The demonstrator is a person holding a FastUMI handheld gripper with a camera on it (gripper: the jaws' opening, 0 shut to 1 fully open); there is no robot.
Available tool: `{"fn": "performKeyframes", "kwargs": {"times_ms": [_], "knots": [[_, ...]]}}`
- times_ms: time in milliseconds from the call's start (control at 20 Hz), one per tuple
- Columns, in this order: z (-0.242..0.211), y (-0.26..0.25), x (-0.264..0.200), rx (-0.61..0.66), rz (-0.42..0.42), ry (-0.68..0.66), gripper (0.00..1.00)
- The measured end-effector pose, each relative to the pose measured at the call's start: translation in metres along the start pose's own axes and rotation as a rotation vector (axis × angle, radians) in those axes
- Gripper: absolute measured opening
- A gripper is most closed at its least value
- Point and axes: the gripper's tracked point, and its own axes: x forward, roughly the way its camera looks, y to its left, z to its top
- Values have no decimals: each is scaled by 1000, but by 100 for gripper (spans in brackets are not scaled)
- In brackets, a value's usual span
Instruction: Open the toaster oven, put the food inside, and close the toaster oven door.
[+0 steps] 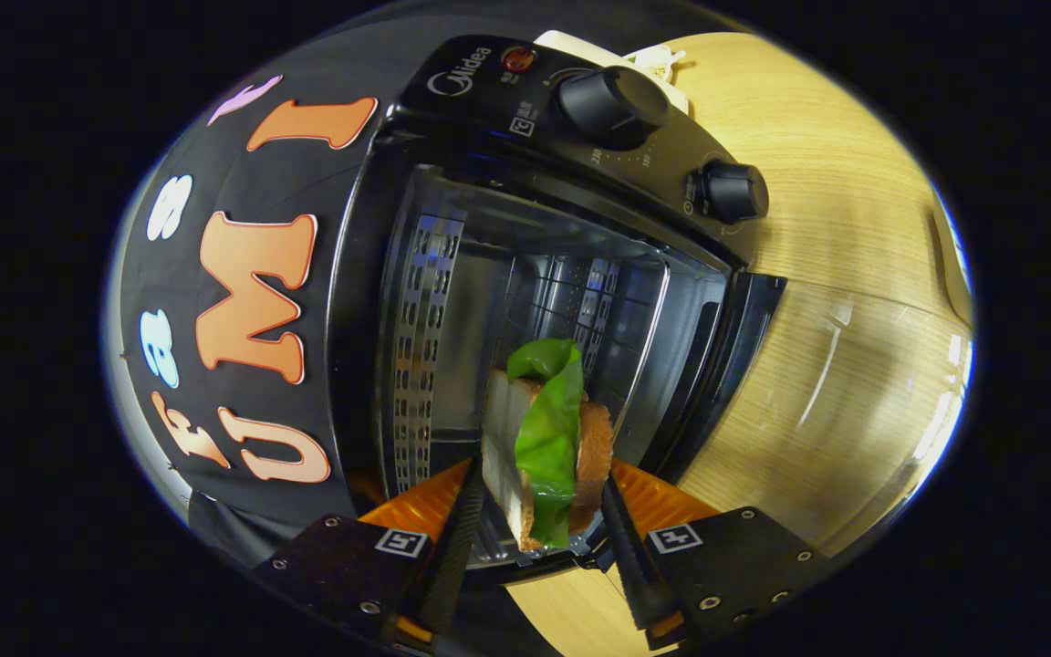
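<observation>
My gripper (542, 482) is shut on a sandwich (546, 445) of two bread slices with a green lettuce leaf hanging over them. Both black fingers (452, 538) press on its sides. The whole view is tilted sideways. Just ahead of the sandwich stands the black toaster oven (489, 87), and its metal cavity (535, 283) gapes open and looks bare inside. The sandwich sits at the mouth of the cavity. The oven's glass door (854, 383) is swung fully down and lies flat over the wooden table (817, 137).
Two black knobs (612, 100) (731, 192) stick out from the oven's control panel. A perforated metal wall (421, 347) lines one side of the cavity. A white object (621, 57) lies on the table behind the oven.
</observation>
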Motion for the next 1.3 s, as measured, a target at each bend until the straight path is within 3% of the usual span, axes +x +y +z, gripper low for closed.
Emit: {"fn": "performKeyframes", "kwargs": {"times_ms": [150, 550, 950, 1300], "knots": [[-3, -3, -2, -5, -10, 14, 97], [-12, -4, -58, -124, 13, 26, 98], [-13, -21, -161, -462, 20, 17, 98], [0, -54, -217, -889, -119, -47, 98]]}}
